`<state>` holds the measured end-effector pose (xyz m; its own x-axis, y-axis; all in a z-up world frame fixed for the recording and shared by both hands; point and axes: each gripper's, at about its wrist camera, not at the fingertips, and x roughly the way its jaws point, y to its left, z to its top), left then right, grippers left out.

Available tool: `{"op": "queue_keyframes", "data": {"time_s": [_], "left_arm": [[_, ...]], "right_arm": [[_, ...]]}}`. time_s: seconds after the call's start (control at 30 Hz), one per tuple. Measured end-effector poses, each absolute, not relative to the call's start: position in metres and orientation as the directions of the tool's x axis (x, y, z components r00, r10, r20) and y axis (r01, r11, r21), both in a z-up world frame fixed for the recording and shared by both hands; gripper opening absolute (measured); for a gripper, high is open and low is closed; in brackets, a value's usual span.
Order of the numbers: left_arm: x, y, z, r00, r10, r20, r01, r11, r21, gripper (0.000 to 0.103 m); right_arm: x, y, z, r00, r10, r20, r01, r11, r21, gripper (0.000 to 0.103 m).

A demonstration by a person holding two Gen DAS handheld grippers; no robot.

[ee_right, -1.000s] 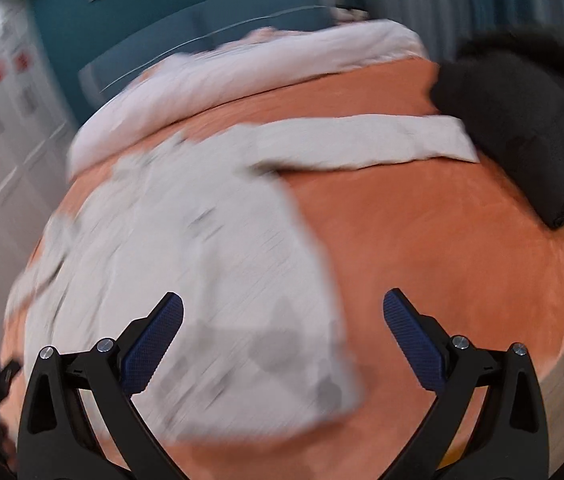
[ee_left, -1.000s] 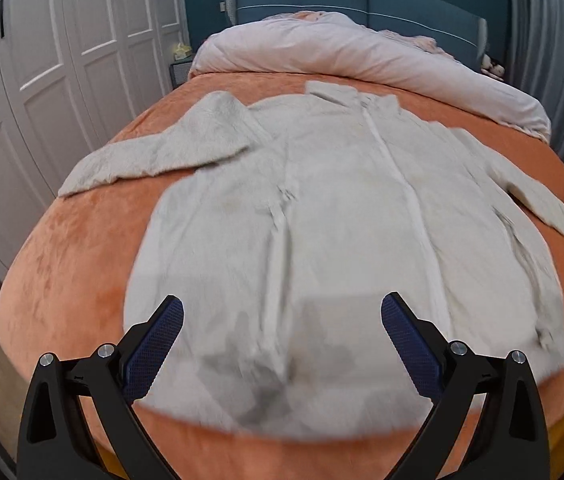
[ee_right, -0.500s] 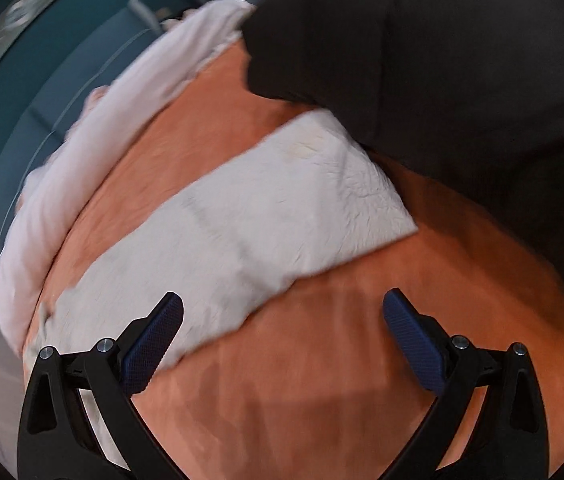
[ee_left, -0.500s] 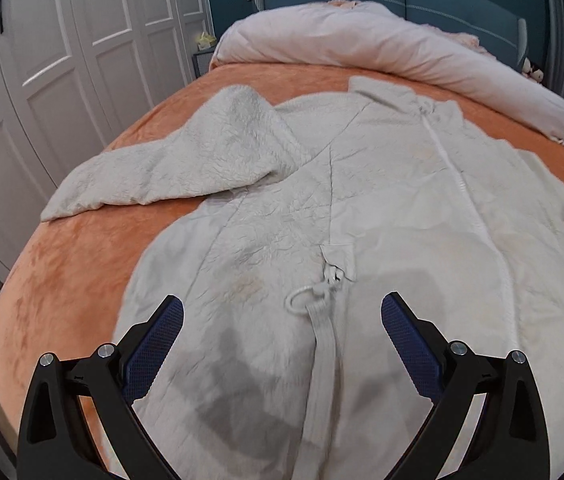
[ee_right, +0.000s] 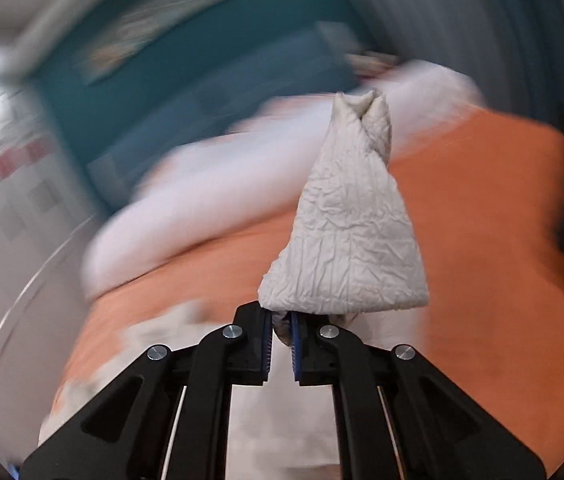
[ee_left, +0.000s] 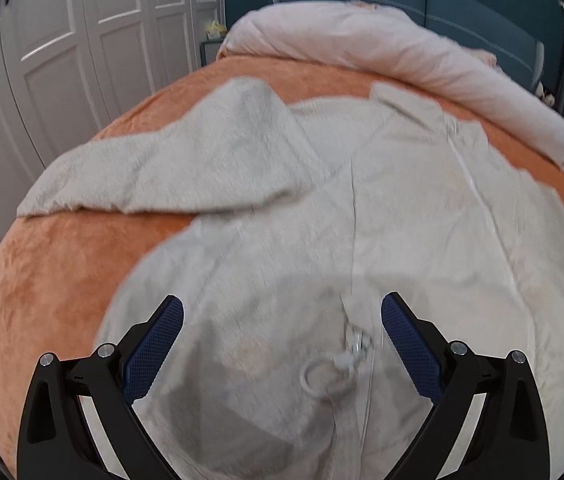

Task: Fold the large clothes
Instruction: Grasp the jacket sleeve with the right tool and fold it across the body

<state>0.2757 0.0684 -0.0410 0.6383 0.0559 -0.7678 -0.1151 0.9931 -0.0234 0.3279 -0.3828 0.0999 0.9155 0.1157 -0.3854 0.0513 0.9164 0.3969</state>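
1 coat (ee_left: 361, 208), 1 duvet (ee_left: 361, 44), 1 bed (ee_left: 62, 280), 2 grippers.

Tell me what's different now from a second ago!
The right tool, wide open a second ago, is closing on the end of the cream jacket's sleeve, which sticks up between its jaws. The left tool has moved in closer over the jacket, now above its zipper pull. It stayed open and holds nothing. The jacket's body stayed spread on the orange bedspread.

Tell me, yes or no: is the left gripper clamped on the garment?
No. The left gripper stands wide open above the pale garment, its blue pads pinching no fabric.
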Motion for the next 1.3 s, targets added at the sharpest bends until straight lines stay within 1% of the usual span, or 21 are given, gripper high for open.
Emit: {"op": "queue_keyframes", "data": {"time_s": [0.07, 0.1, 0.17, 0.2, 0.23, 0.27, 0.33, 0.43, 0.57, 0.6, 0.67, 0.73, 0.77, 0.83, 0.87, 0.97, 1.0, 1.03, 1.07, 1.2, 1.3], "left_arm": [[0.281, 0.073, -0.030, 0.656, 0.036, -0.754, -0.112, 0.992, -0.050, 0.097], [0.284, 0.076, -0.025, 0.661, 0.027, -0.750, -0.114, 0.991, -0.066, 0.097], [0.290, 0.082, -0.018, 0.669, -0.012, -0.744, -0.114, 0.986, -0.118, 0.097], [0.294, 0.086, -0.013, 0.669, -0.040, -0.742, -0.115, 0.981, -0.157, 0.097], [0.299, 0.089, -0.009, 0.671, -0.070, -0.738, -0.117, 0.973, -0.199, 0.097], [0.301, 0.092, -0.006, 0.673, -0.092, -0.733, -0.115, 0.967, -0.228, 0.097], [0.314, 0.095, -0.003, 0.670, -0.160, -0.725, -0.104, 0.946, -0.306, 0.097], [0.339, 0.091, -0.008, 0.639, -0.260, -0.724, -0.085, 0.912, -0.402, 0.097], [0.382, 0.065, -0.035, 0.549, -0.374, -0.747, -0.079, 0.867, -0.492, 0.097], [0.394, 0.056, -0.048, 0.516, -0.410, -0.752, -0.084, 0.849, -0.521, 0.097], [0.411, 0.040, -0.070, 0.466, -0.448, -0.763, -0.113, 0.825, -0.554, 0.092], [0.418, 0.032, -0.079, 0.468, -0.398, -0.789, -0.150, 0.844, -0.515, 0.073], [0.421, 0.027, -0.077, 0.496, -0.352, -0.794, -0.145, 0.868, -0.476, 0.068], [0.427, 0.020, -0.073, 0.521, -0.311, -0.795, -0.113, 0.898, -0.425, 0.053], [0.430, 0.017, -0.070, 0.531, -0.288, -0.797, -0.098, 0.913, -0.395, 0.051], [0.438, 0.007, -0.068, 0.543, -0.198, -0.816, -0.071, 0.957, -0.280, 0.051], [0.440, 0.003, -0.075, 0.540, -0.173, -0.824, -0.060, 0.968, -0.243, 0.053], [0.442, 0.001, -0.079, 0.541, -0.157, -0.826, -0.053, 0.974, -0.220, 0.058], [0.441, -0.002, -0.086, 0.554, -0.141, -0.821, -0.042, 0.980, -0.197, 0.059], [0.435, -0.005, -0.095, 0.598, -0.108, -0.794, -0.034, 0.986, -0.160, 0.061], [0.428, 0.010, -0.089, 0.600, -0.143, -0.787, -0.045, 0.976, -0.212, 0.061]], "right_arm": [[0.340, -0.313, 0.103, 0.887, 0.264, -0.379, -0.123, 0.926, 0.356, 0.009], [0.350, -0.268, 0.092, 0.845, 0.350, -0.403, -0.218, 0.916, 0.337, 0.011], [0.361, -0.208, 0.065, 0.769, 0.428, -0.474, -0.314, 0.900, 0.304, 0.027], [0.365, -0.174, 0.040, 0.713, 0.449, -0.538, -0.350, 0.893, 0.282, 0.041], [0.365, -0.157, 0.025, 0.683, 0.453, -0.574, -0.363, 0.891, 0.272, 0.046], [0.362, -0.145, 0.012, 0.656, 0.458, -0.599, -0.374, 0.887, 0.270, 0.046], [0.353, -0.146, -0.001, 0.631, 0.487, -0.603, -0.377, 0.873, 0.310, 0.048], [0.327, -0.190, 0.008, 0.685, 0.482, -0.547, -0.324, 0.873, 0.364, 0.061], [0.314, -0.270, 0.007, 0.756, 0.296, -0.584, -0.127, 0.941, 0.313, 0.061], [0.318, -0.297, 0.003, 0.761, 0.230, -0.606, -0.041, 0.950, 0.309, 0.060], [0.321, -0.335, -0.007, 0.765, 0.168, -0.622, 0.061, 0.942, 0.330, 0.049], [0.325, -0.352, -0.016, 0.753, 0.148, -0.641, 0.108, 0.934, 0.341, 0.018], [0.329, -0.352, -0.018, 0.748, 0.153, -0.646, 0.112, 0.930, 0.350, 0.013], [0.329, -0.356, -0.020, 0.750, 0.163, -0.641, 0.106, 0.927, 0.359, 0.011], [0.335, -0.353, -0.020, 0.747, 0.156, -0.646, 0.104, 0.933, 0.346, 0.011], [0.354, -0.343, -0.047, 0.709, 0.076, -0.701, 0.144, 0.958, 0.249, 0.010], [0.357, -0.345, -0.067, 0.679, 0.053, -0.732, 0.172, 0.958, 0.229, 0.007], [0.355, -0.349, -0.079, 0.661, 0.055, -0.748, 0.186, 0.954, 0.235, 0.004], [0.353, -0.353, -0.085, 0.659, 0.072, -0.749, 0.194, 0.946, 0.261, 0.003], [0.350, -0.348, -0.085, 0.668, 0.029, -0.743, 0.207, 0.953, 0.223, 0.001], [0.349, -0.347, -0.081, 0.661, 0.020, -0.750, 0.209, 0.955, 0.210, 0.001]]}}
